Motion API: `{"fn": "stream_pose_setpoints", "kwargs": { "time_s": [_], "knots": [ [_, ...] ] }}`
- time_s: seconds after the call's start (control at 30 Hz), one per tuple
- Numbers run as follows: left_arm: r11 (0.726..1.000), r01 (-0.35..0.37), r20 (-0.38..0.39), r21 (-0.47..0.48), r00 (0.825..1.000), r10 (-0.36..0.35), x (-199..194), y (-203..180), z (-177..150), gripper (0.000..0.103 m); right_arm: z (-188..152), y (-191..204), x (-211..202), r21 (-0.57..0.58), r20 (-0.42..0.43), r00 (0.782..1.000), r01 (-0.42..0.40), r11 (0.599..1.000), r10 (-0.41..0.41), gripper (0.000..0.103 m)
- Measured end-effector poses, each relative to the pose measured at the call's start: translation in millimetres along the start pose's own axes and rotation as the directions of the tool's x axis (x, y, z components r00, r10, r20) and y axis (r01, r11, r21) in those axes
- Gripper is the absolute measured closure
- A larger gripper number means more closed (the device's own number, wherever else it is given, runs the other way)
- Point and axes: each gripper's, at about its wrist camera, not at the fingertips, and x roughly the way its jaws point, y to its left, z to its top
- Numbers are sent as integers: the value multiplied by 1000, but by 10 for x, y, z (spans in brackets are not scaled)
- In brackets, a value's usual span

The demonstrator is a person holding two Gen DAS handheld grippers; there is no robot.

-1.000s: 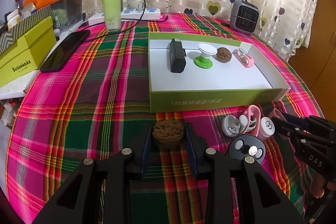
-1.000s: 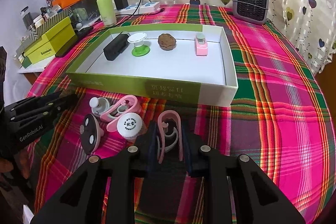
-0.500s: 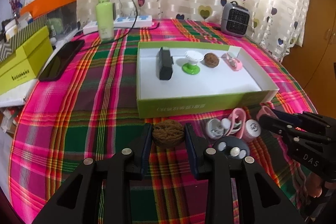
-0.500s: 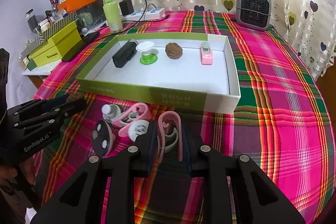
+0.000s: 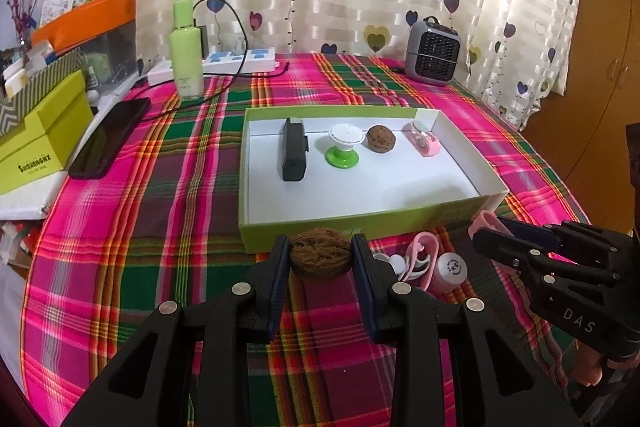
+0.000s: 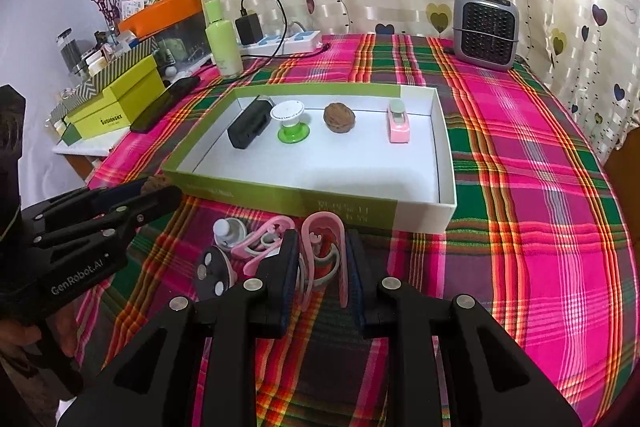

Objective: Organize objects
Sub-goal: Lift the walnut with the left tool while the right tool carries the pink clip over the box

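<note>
The shallow green box [image 5: 360, 227] with its white floor sits on the plaid tablecloth [image 5: 140, 227] and holds four things in a row along its far wall: a black rectangular block [image 5: 294, 155], a white-topped green suction stand [image 5: 343, 146], a walnut [image 5: 381, 139] and a small pink clip-like piece [image 5: 425, 143]. Outside, just beside the near wall, lie a white round cap [image 6: 226, 231], a dark disc with three silver dots [image 6: 212, 273], a pink clip [image 6: 262, 243] and a white printed cap [image 5: 451, 267]. The left gripper [image 5: 320, 259] is clamped on a second walnut [image 5: 320, 254], and the right gripper [image 6: 322, 259] pinches a pink hair clip [image 6: 324, 247] between its pads. Compared with a second ago, both grippers have risen off the cloth with their loads; the held walnut now appears in front of the box's near wall rather than low on the cloth, and the box looks farther below in both wrist views.
</note>
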Motion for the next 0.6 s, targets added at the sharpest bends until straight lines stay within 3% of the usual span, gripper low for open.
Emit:
{"fn": "stream_pose_setpoints", "kwargs": {
  "time_s": [0.6],
  "knots": [
    [999, 39, 5, 11, 999, -39, 183, -93, 271, 74, 276, -53, 51, 10, 27, 1000, -13, 1000, 13, 79]
  ]
}}
